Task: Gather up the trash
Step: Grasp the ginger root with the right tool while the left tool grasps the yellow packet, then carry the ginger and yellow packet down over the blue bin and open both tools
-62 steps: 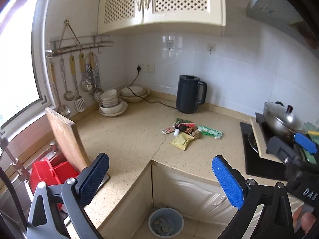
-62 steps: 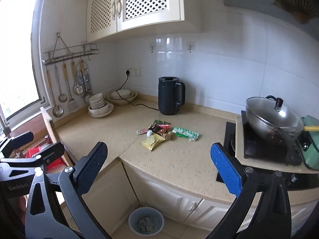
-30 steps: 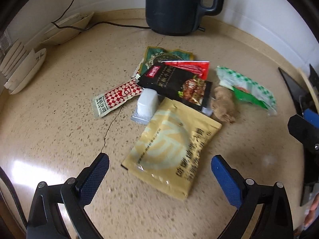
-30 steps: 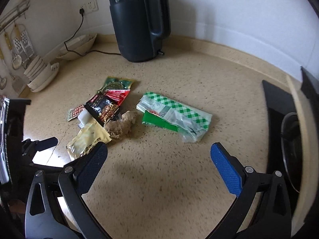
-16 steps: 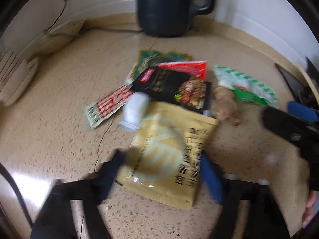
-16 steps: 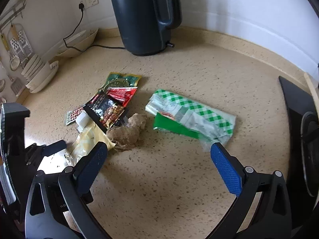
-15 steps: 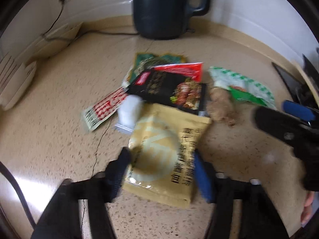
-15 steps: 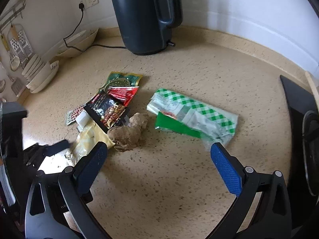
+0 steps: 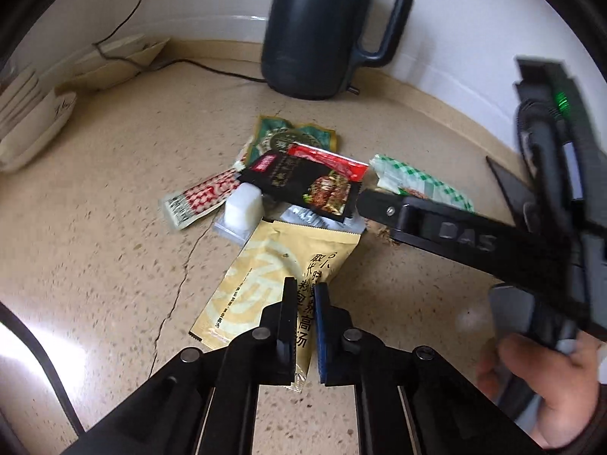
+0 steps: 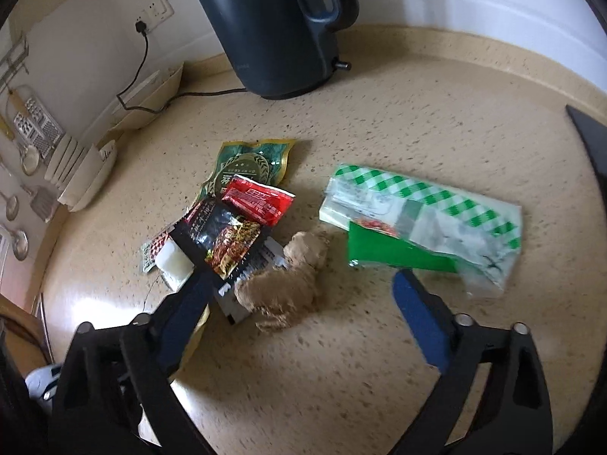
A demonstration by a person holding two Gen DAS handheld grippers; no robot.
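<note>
between left gripper (image 9: 305, 295) pads, yellow sachet (image 9: 277, 276) runs lengthwise toward kettle (image 9: 315, 26).

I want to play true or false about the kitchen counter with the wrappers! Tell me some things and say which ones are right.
1. The left gripper is shut on the yellow packet. True.
2. The right gripper is squeezing the green checked wrapper. False: its fingers stand wide apart with the ginger root between them, untouched.
3. The black kettle stands at the back by the wall. True.
4. The red sachet lies alone, far from the other wrappers. False: it sits in the pile, overlapping the black packet.
5. The yellow packet is already in a bin. False: it lies on the counter.
</note>
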